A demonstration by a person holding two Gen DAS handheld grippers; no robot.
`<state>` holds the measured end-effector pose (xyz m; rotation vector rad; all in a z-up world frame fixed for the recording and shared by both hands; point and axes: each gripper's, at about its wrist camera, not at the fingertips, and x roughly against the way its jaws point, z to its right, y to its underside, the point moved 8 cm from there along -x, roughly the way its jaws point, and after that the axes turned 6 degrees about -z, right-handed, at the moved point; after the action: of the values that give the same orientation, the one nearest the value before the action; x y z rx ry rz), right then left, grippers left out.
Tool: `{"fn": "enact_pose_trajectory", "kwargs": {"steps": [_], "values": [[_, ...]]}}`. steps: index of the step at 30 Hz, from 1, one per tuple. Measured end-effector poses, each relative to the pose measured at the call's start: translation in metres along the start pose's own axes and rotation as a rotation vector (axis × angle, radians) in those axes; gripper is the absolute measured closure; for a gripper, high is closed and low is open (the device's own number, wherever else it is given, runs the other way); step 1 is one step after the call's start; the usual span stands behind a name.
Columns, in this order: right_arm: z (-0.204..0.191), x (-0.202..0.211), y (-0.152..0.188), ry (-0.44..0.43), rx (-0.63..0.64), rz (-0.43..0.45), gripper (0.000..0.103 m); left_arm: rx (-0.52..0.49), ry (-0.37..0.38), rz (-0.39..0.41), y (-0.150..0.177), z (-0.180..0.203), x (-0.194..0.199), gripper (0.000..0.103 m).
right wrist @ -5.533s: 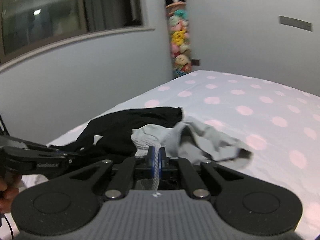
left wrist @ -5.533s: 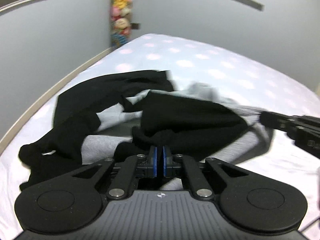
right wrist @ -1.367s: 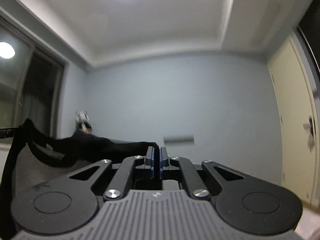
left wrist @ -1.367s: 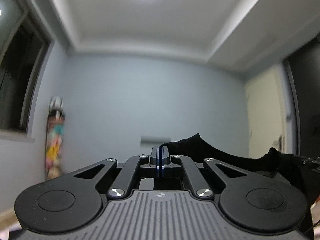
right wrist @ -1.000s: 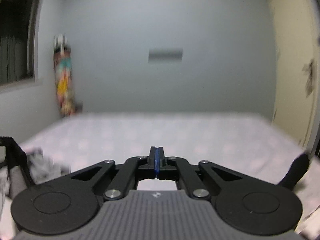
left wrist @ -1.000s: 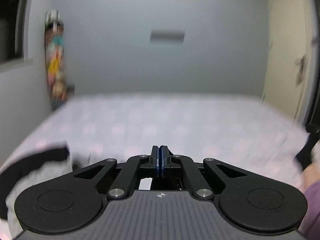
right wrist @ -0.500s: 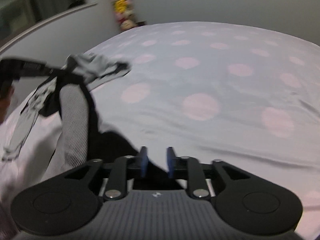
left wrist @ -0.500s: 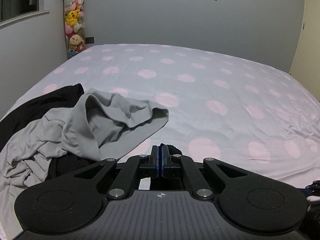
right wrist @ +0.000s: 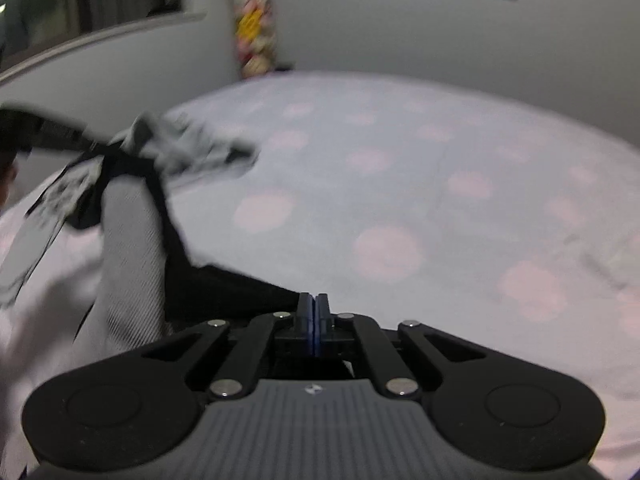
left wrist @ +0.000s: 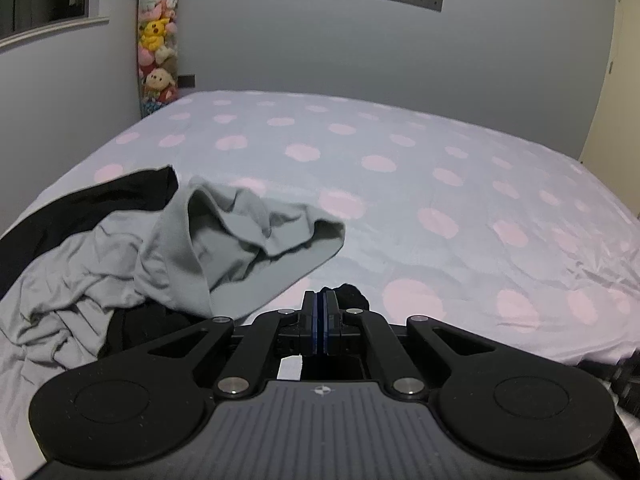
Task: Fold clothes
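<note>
Both grippers clenched. Left gripper (left wrist: 320,300) fingers pinch a bit of black garment (left wrist: 352,294) that pokes out just past the tips, low over the bed (left wrist: 440,184). Right gripper (right wrist: 314,304) fingers are pressed together at the edge of the same black cloth (right wrist: 224,288); whether they actually pinch it is unclear. Grey garment (left wrist: 224,240) lies crumpled on the bed's left side, over another black piece (left wrist: 100,200). Right view is motion-blurred.
</note>
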<state>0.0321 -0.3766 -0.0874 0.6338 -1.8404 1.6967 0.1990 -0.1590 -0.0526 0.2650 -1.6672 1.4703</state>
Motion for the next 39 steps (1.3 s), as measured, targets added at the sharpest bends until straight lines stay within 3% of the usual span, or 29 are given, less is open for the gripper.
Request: {"fn": "enact_pose_trajectory", "kwargs": {"steps": [9,13,16,23,28,29,31,33,39], "values": [[0.091,0.060,-0.062,0.305,-0.096,0.215,0.102,-0.090,0.099,0.105,-0.043,0.056,0.014,0.102],[0.130,0.061,-0.075,0.406,-0.123,0.222,0.102,-0.151,0.113,0.087,-0.055,0.089,-0.024,0.102],[0.155,0.038,-0.074,0.446,-0.146,0.177,0.102,-0.197,0.117,0.067,-0.063,0.114,-0.056,0.102],[0.188,-0.043,-0.046,0.459,-0.150,0.010,0.102,-0.233,0.081,-0.091,-0.039,0.127,-0.153,0.102],[0.194,-0.081,-0.027,0.413,-0.157,-0.078,0.102,-0.214,0.067,-0.165,-0.021,0.118,-0.185,0.100],[0.194,-0.084,-0.025,0.404,-0.163,-0.091,0.100,-0.202,0.066,-0.169,-0.019,0.116,-0.186,0.095],[0.195,-0.083,-0.023,0.393,-0.186,-0.099,0.095,-0.171,0.078,-0.168,-0.019,0.110,-0.181,0.084],[0.195,-0.073,-0.022,0.404,-0.207,-0.084,0.077,-0.146,0.092,-0.148,-0.021,0.107,-0.162,0.079],[0.172,-0.013,-0.008,0.371,-0.255,-0.057,0.072,-0.124,0.118,-0.126,-0.016,0.100,-0.079,0.073]]}}
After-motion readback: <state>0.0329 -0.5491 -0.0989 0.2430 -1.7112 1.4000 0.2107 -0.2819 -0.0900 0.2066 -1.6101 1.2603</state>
